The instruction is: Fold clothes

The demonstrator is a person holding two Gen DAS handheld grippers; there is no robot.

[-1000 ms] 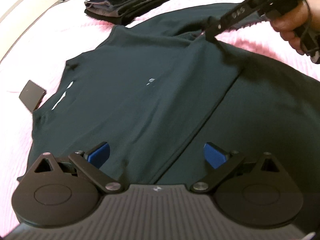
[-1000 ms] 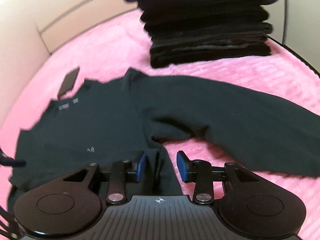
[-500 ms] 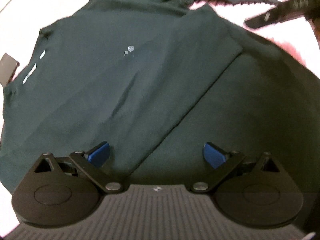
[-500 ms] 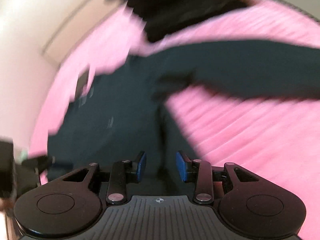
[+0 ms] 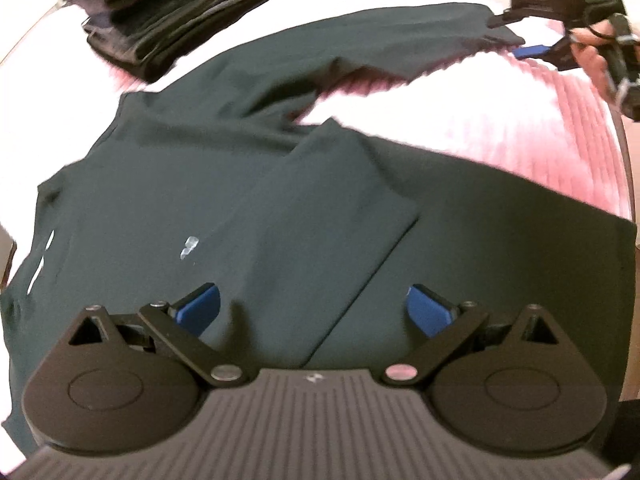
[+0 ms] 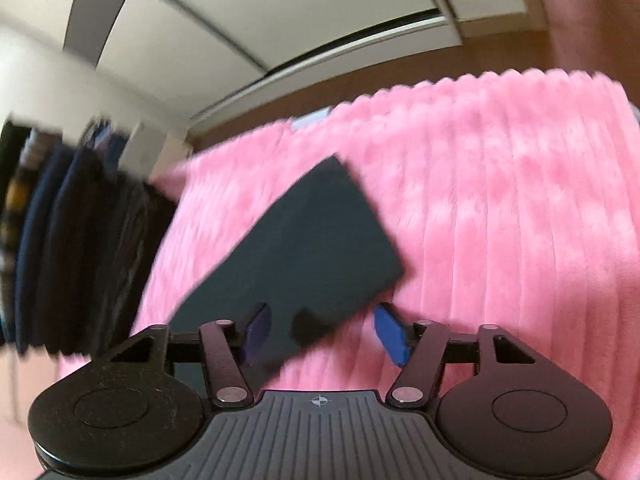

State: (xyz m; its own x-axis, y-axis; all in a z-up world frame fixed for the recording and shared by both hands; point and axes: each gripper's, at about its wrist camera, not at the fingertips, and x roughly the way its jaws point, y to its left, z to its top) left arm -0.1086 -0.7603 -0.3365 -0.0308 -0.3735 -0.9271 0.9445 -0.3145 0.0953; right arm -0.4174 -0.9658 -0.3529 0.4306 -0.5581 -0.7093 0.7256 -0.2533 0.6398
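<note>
Now the left gripper (image 5: 312, 310) tilts steeply down over the dark long-sleeved shirt (image 5: 248, 216), its blue fingers (image 5: 198, 307) wide apart and empty above the near hem. The shirt lies flat on the pink blanket (image 5: 520, 120), one sleeve already folded across the body. Far right, a hand (image 5: 596, 60) holds the right gripper (image 6: 324, 332) at the other sleeve's cuff (image 6: 320, 240), jaws opening, pads clear of the cloth. A second ago that gripper sat at the armpit; it has since swung out to the cuff. A stack of folded clothes (image 5: 172, 12) stands far left.
</note>
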